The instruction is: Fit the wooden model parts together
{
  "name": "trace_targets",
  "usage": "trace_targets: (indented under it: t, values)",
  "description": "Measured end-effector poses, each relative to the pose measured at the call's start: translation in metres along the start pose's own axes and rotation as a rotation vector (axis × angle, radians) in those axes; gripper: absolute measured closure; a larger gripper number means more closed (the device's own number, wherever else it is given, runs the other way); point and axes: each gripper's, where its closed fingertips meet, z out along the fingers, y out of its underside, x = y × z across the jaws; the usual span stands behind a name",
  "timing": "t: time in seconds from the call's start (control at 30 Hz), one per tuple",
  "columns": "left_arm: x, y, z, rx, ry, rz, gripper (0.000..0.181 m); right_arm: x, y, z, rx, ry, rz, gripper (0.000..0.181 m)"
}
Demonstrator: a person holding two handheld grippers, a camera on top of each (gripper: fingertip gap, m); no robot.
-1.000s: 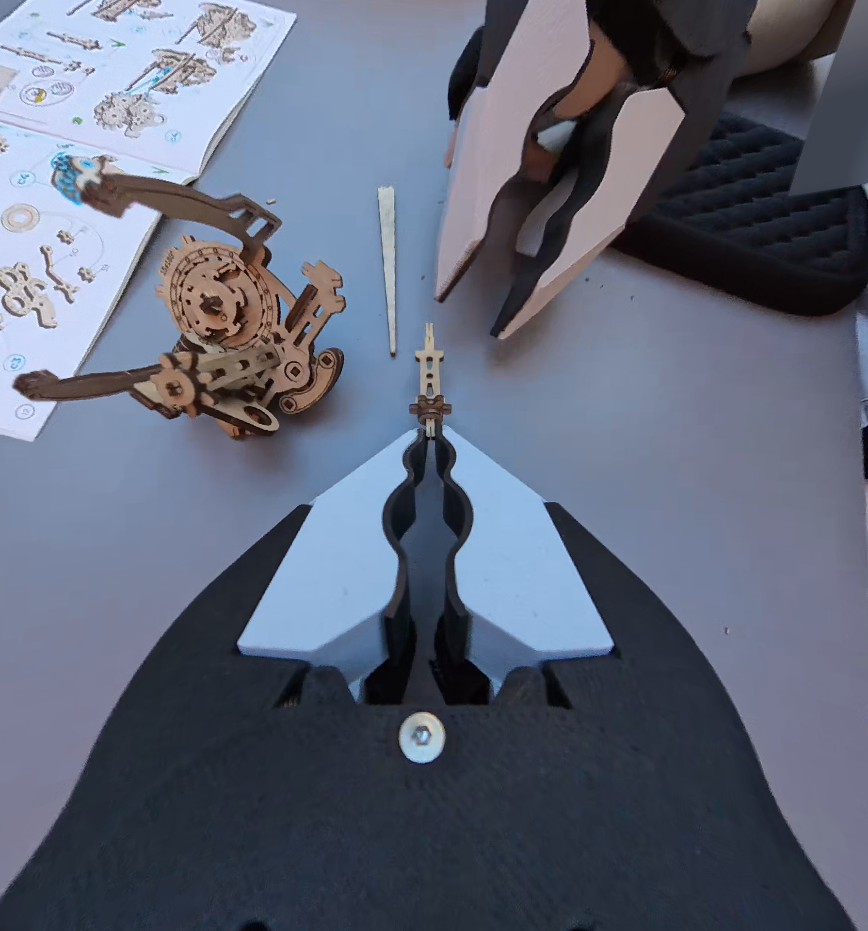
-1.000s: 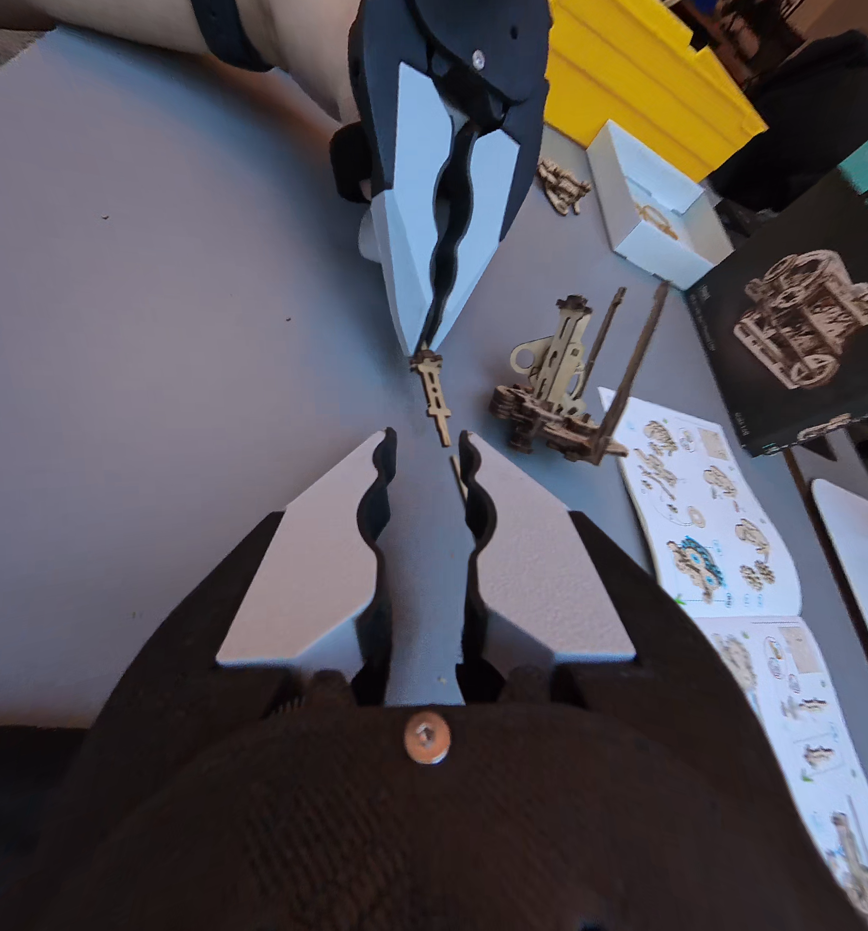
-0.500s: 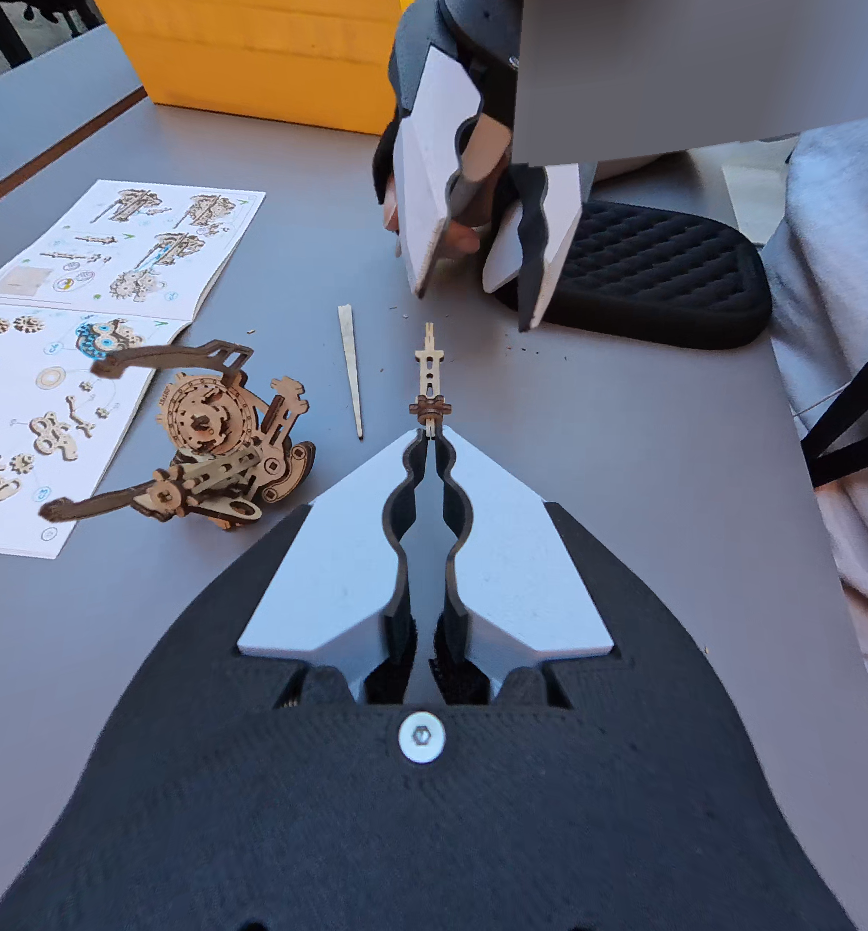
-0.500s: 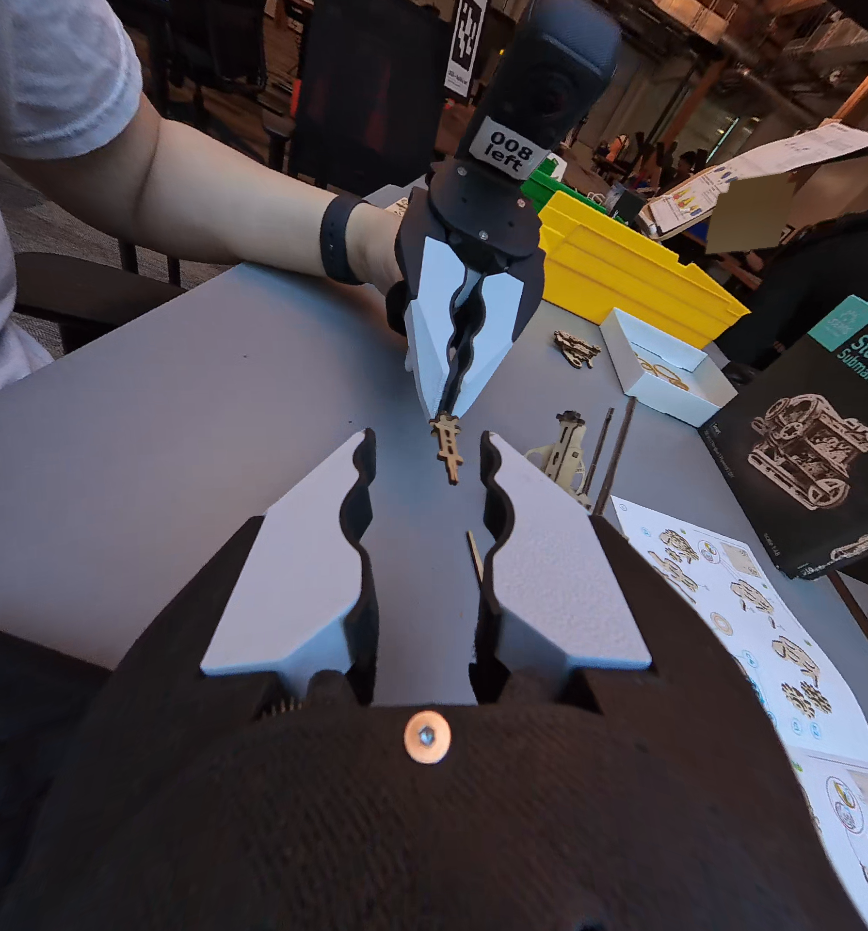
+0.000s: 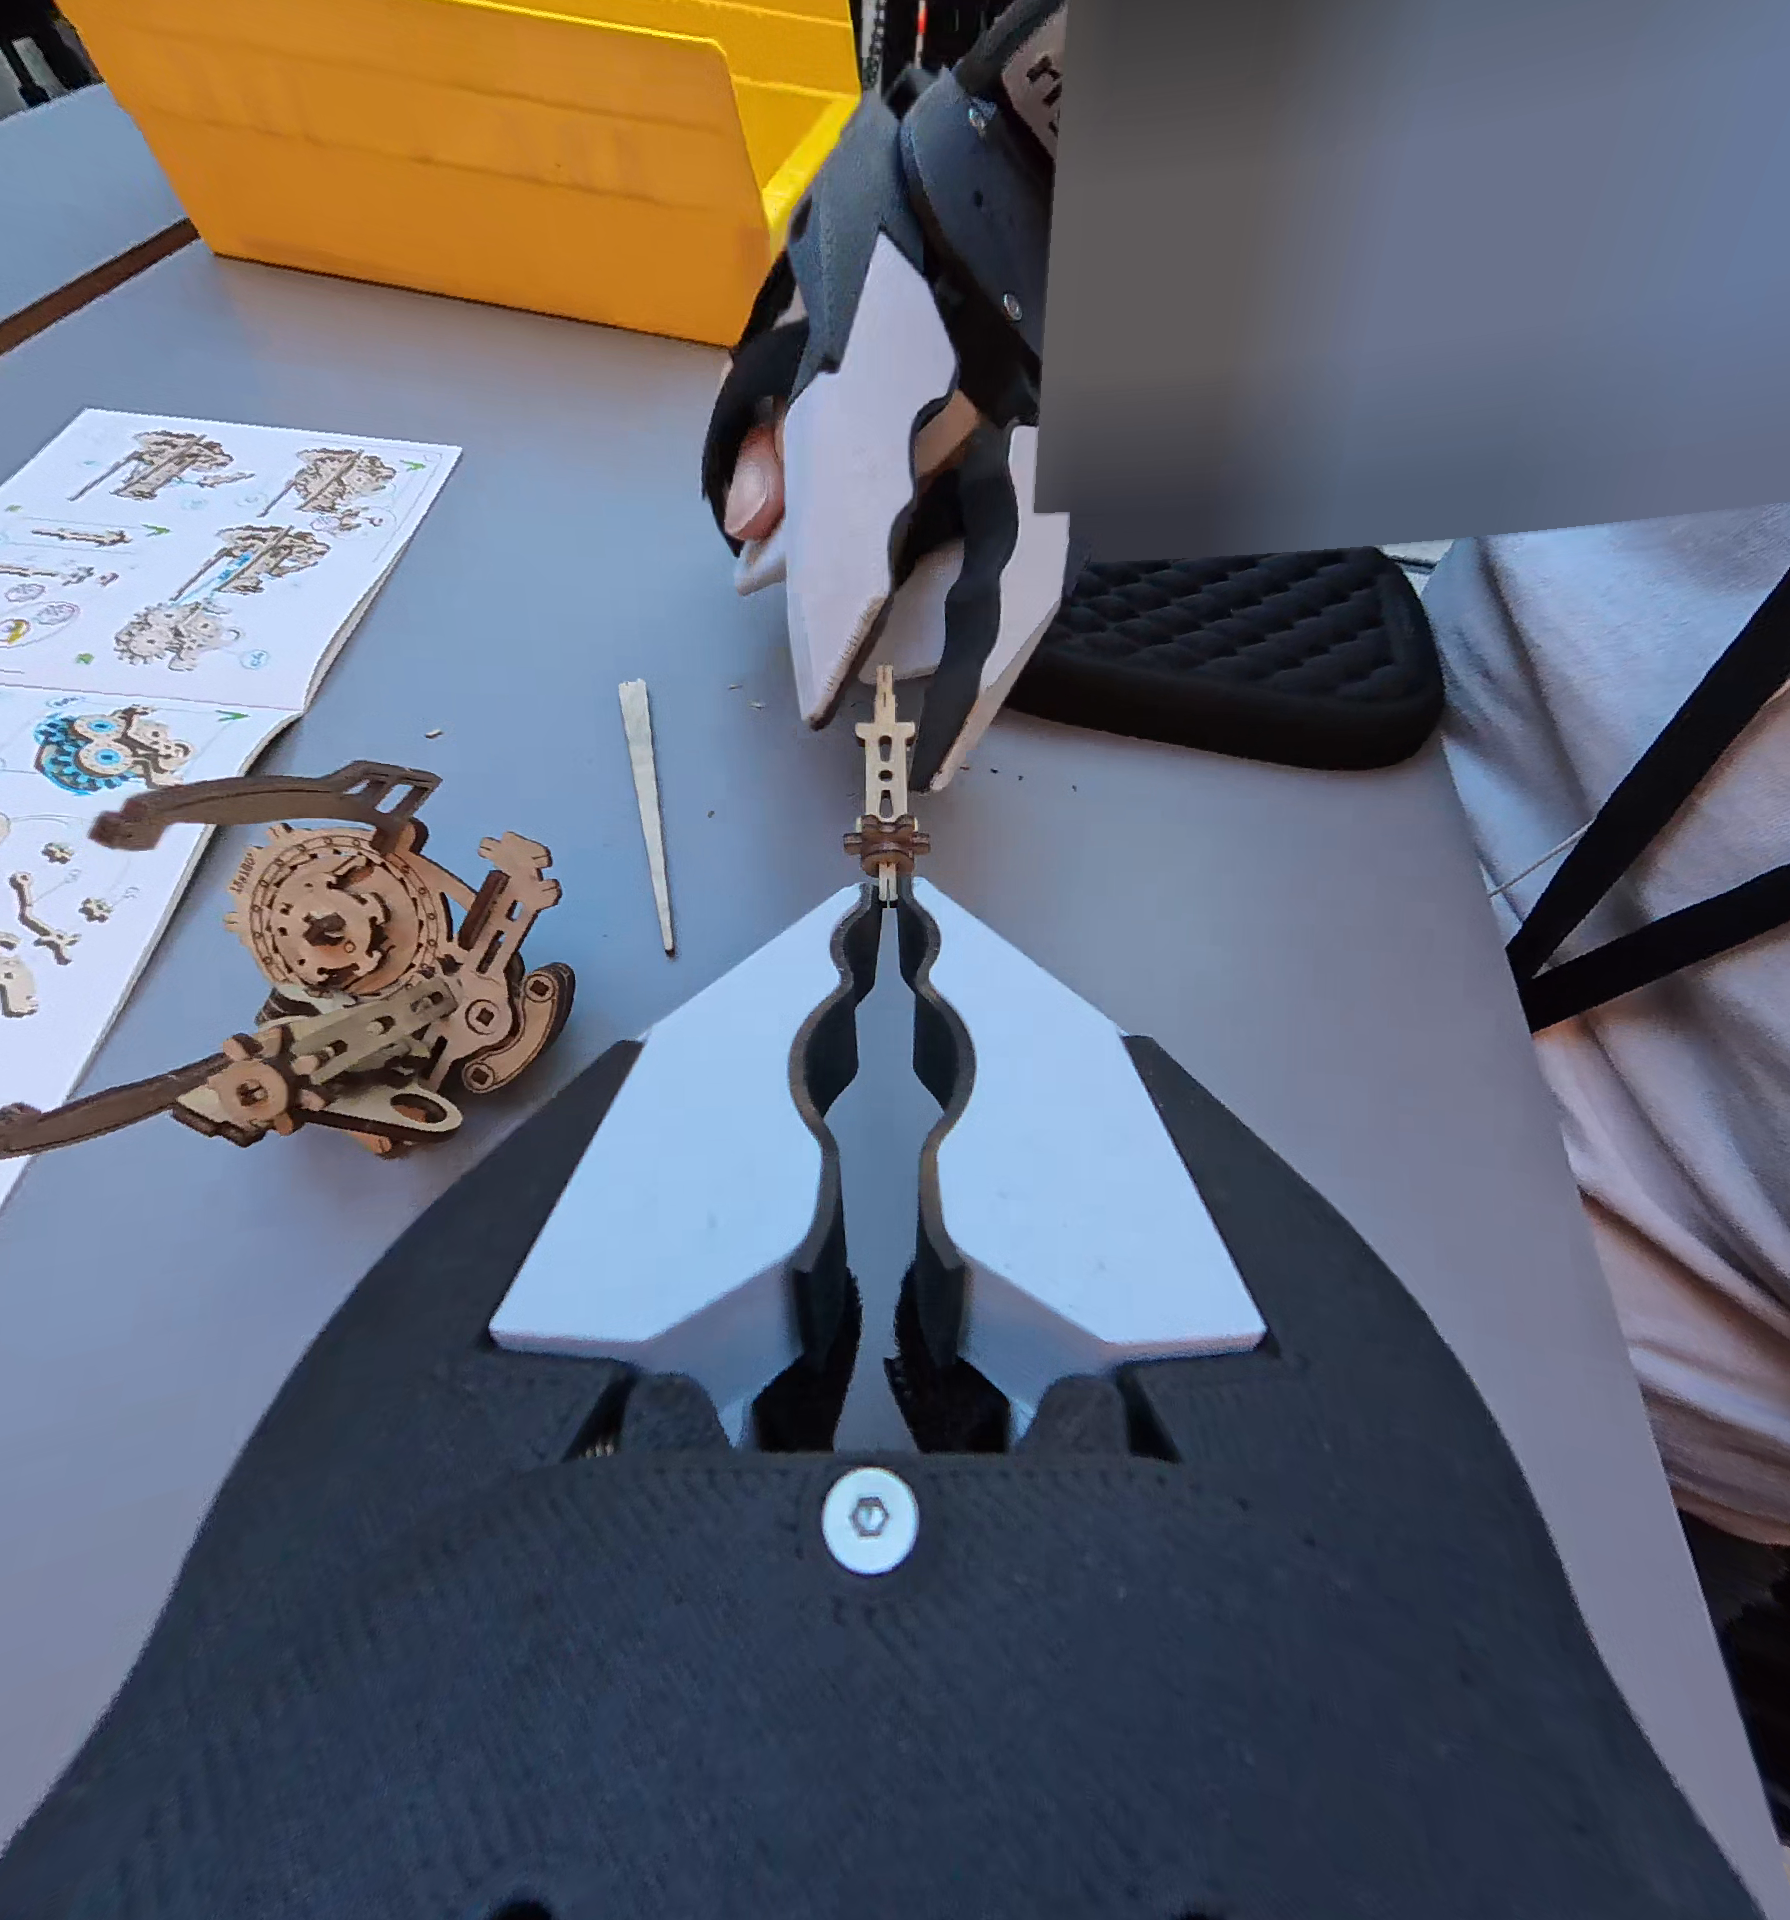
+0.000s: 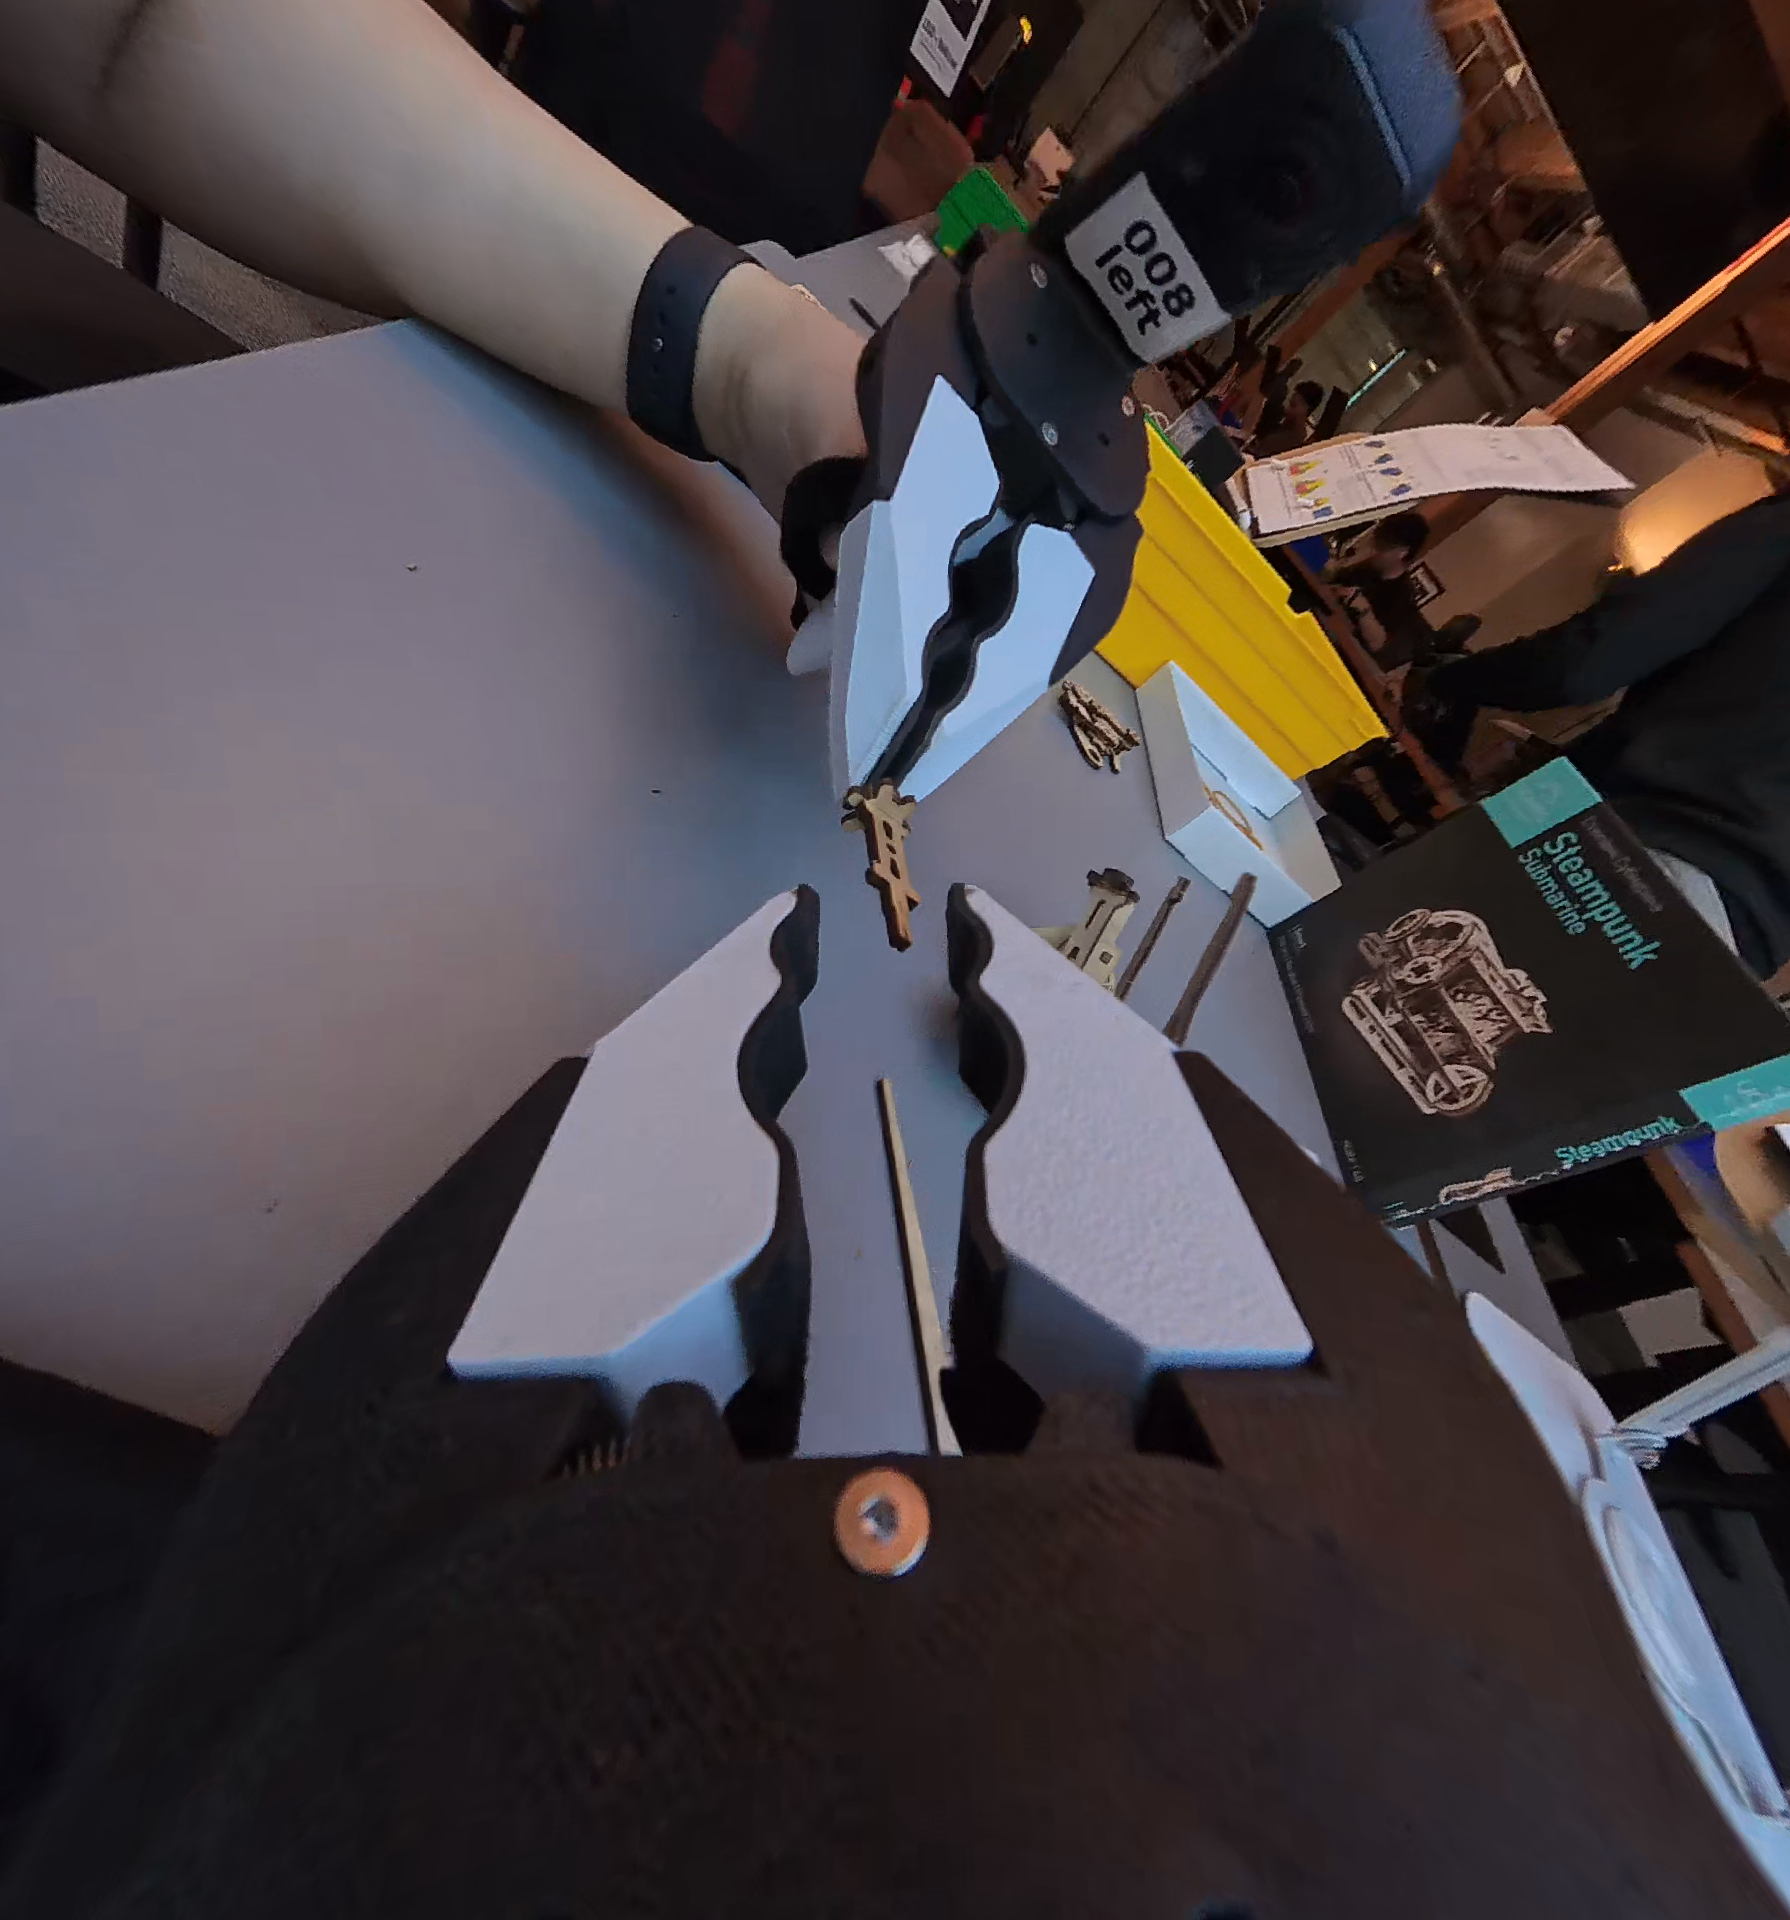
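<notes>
My left gripper (image 5: 883, 896) is shut on the end of a small wooden axle piece (image 5: 884, 821) with a dark collar and holds it above the grey table (image 5: 1182, 935). My right gripper (image 6: 883, 902) is open, and the free end of the piece (image 6: 891, 868) sits just between its fingertips without touching. In the left wrist view the right gripper (image 5: 873, 743) comes down from above over the piece's tip. In the right wrist view the left gripper (image 6: 875, 784) faces mine. A partly built wooden model (image 5: 351, 966) stands to the left, apart from both grippers.
A thin tapered wooden sliver (image 5: 647, 810) lies on the table, under my right gripper (image 6: 906, 1226). An open instruction booklet (image 5: 143, 582), a yellow bin (image 5: 455, 156) and a black pad (image 5: 1234, 655) lie around. A black box (image 6: 1525, 987) and a white box (image 6: 1223, 810) stand at the right.
Both grippers have lifted and tilted up from the table. The right gripper opened wider and came closer, so the piece's free end now lies between its tips. The left stays shut on the piece.
</notes>
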Motion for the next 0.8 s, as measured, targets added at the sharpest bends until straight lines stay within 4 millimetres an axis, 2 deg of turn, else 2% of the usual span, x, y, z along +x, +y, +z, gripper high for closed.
trace_targets:
  t: [0.23, 0.47, 0.63, 0.8]
  values:
    - [0.008, 0.0, 0.003, 0.016, 0.133, -0.154, 0.181, -0.005, -0.003, 0.0, 0.0, 0.021, -0.117, 0.17]
    - [0.011, 0.002, 0.004, 0.01, 0.165, -0.189, 0.181, -0.009, -0.011, -0.002, 0.032, 0.026, -0.194, 0.179]
    - [0.014, -0.006, 0.001, 0.066, 0.213, -0.228, 0.18, -0.009, -0.018, -0.005, 0.055, 0.035, -0.186, 0.18]
    - [0.018, -0.008, 0.002, 0.074, 0.248, -0.248, 0.18, -0.009, -0.026, -0.008, 0.095, 0.002, -0.082, 0.181]
